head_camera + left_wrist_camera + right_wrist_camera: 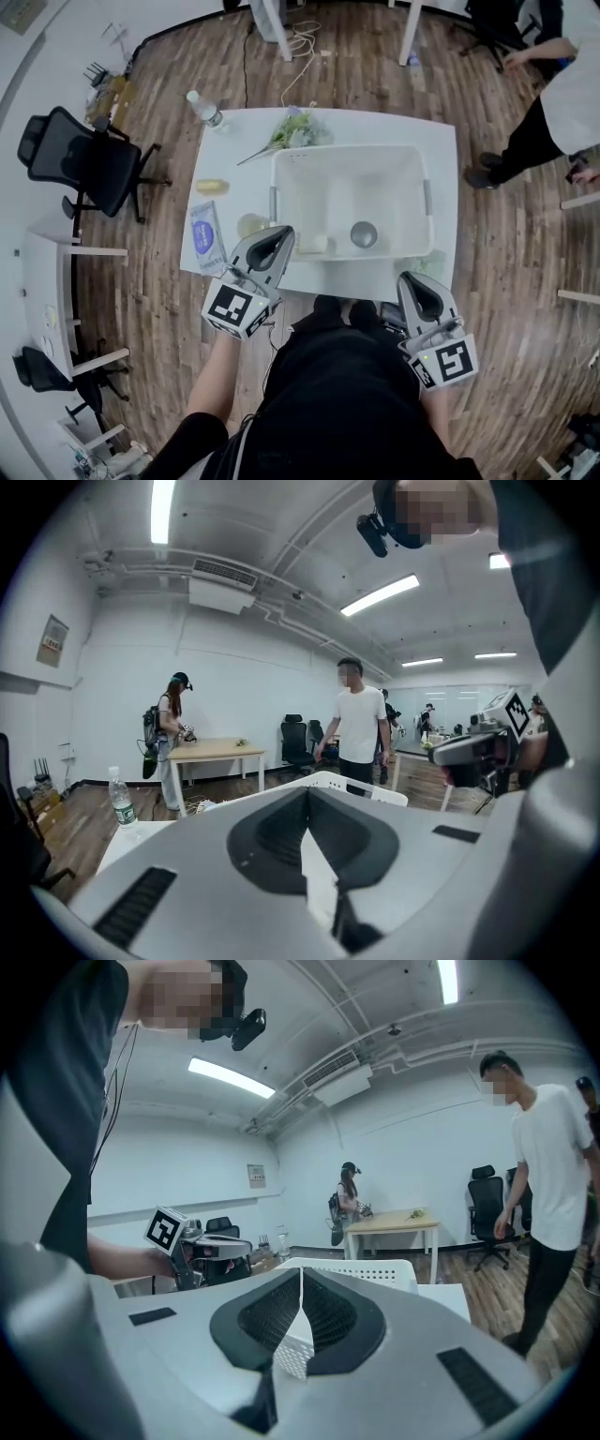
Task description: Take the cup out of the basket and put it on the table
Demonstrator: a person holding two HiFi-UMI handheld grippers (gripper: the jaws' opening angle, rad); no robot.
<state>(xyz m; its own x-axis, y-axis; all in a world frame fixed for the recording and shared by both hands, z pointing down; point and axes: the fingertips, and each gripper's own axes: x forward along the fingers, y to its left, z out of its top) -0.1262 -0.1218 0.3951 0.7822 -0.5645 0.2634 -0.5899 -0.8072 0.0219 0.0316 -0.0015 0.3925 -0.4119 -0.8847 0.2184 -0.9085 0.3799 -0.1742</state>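
Observation:
A white basket (pixel 424 197) stands on the white table (pixel 234 141). Inside it, near the front wall, lies a grey metallic cup (pixel 364 234), with a pale object (pixel 314 244) beside it. My left gripper (pixel 284 232) is shut and empty, held at the basket's front left corner above a clear cup (pixel 249 225) on the table. My right gripper (pixel 410 278) is shut and empty, at the table's front edge below the basket's right corner. In the left gripper view the jaws (pixel 305 794) meet, pointing over the basket rim (pixel 352 782). The right gripper view shows closed jaws (pixel 300 1277) too.
On the table lie a water bottle (pixel 204 109), a bunch of greens (pixel 298 129), a yellow item (pixel 212 187) and a blue-white packet (pixel 205 232). A black office chair (pixel 84 159) stands left. A person (pixel 553 94) stands at the right; others stand farther off.

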